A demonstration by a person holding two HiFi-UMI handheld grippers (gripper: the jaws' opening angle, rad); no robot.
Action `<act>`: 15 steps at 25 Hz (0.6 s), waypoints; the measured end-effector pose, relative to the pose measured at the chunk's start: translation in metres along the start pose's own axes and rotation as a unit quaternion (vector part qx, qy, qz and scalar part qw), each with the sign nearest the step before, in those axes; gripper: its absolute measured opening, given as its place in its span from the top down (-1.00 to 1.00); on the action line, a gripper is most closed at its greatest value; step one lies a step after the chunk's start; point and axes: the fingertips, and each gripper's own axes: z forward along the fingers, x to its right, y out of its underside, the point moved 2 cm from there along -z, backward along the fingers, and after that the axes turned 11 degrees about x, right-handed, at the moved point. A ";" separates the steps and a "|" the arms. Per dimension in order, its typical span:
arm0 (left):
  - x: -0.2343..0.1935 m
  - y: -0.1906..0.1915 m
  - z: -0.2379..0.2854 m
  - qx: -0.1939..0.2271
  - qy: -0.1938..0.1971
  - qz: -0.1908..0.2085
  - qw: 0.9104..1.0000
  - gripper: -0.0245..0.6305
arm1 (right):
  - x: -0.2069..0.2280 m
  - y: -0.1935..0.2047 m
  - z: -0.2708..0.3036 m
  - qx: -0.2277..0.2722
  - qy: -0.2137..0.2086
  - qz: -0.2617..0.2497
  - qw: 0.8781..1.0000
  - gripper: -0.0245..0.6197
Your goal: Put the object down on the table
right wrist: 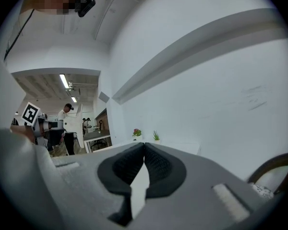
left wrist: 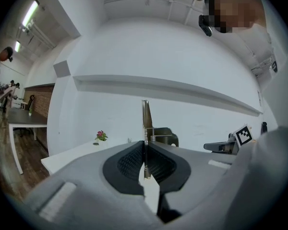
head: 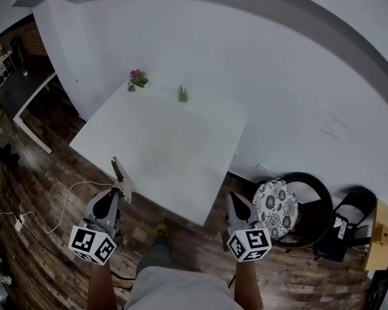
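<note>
Head view shows you standing at the near corner of the white table (head: 181, 141), with both claws held out low in front of you, just short of its edge. Your left claw (head: 115, 197) is clamped on a thin, flat metal piece (head: 122, 175). The piece sticks out past the fingertips and, in this view, reaches the table's near left edge. It is up in the claw, not lying on the table.

In the left gripper view the claw (left wrist: 145, 151) pinches the metal piece (left wrist: 146, 116) edge-on. The piece stands upright between the dark pads, and the tabletop (left wrist: 77, 153) is beyond it.

Your right claw (head: 237, 202) hangs near the table's front corner. In the right gripper view the claw (right wrist: 144, 148) has its pads pressed together with nothing between them.

At the far edge of the table are a small pink flower plant (head: 138, 78) and a small green plant (head: 182, 94). A chair with a patterned cushion (head: 276, 203) stands on the wood floor to your right.
</note>
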 end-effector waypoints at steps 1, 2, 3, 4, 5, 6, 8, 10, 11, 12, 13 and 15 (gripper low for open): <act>-0.009 0.003 0.008 -0.004 0.004 -0.004 1.000 0.90 | -0.001 0.002 0.010 -0.004 0.004 0.000 1.000 0.91; -0.017 0.006 0.016 -0.008 0.008 -0.008 1.000 0.90 | -0.003 0.004 0.019 -0.007 0.009 0.001 1.000 0.91; -0.026 0.009 0.023 -0.012 0.014 -0.013 1.000 0.90 | -0.005 0.005 0.027 -0.011 0.014 0.000 1.000 0.91; -0.035 0.012 0.032 -0.016 0.020 -0.017 1.000 0.90 | -0.007 0.006 0.035 -0.014 0.019 -0.001 1.000 0.91; -0.043 0.014 0.041 -0.020 0.025 -0.021 0.999 0.90 | -0.007 0.006 0.043 -0.018 0.025 -0.003 1.000 0.91; -0.050 0.016 0.051 -0.024 0.031 -0.024 0.999 0.90 | -0.007 0.005 0.051 -0.021 0.031 -0.004 0.999 0.91; -0.064 0.019 0.072 -0.031 0.043 -0.029 0.998 0.90 | -0.004 0.005 0.068 -0.024 0.046 -0.005 0.999 0.91; -0.076 0.023 0.092 -0.036 0.057 -0.032 0.997 0.90 | -0.001 0.005 0.083 -0.023 0.062 -0.003 0.998 0.91; -0.081 0.024 0.101 -0.038 0.064 -0.034 0.997 0.90 | 0.000 0.005 0.089 -0.022 0.070 -0.002 0.997 0.91; -0.086 0.025 0.110 -0.041 0.072 -0.035 0.996 0.90 | 0.000 0.004 0.096 -0.020 0.077 -0.002 0.997 0.91; -0.090 0.027 0.118 -0.043 0.079 -0.036 0.995 0.90 | 0.000 0.004 0.102 -0.019 0.083 -0.001 0.996 0.91; -0.097 0.032 0.131 -0.046 0.095 -0.037 0.994 0.90 | -0.001 0.004 0.111 -0.016 0.093 -0.001 0.996 0.91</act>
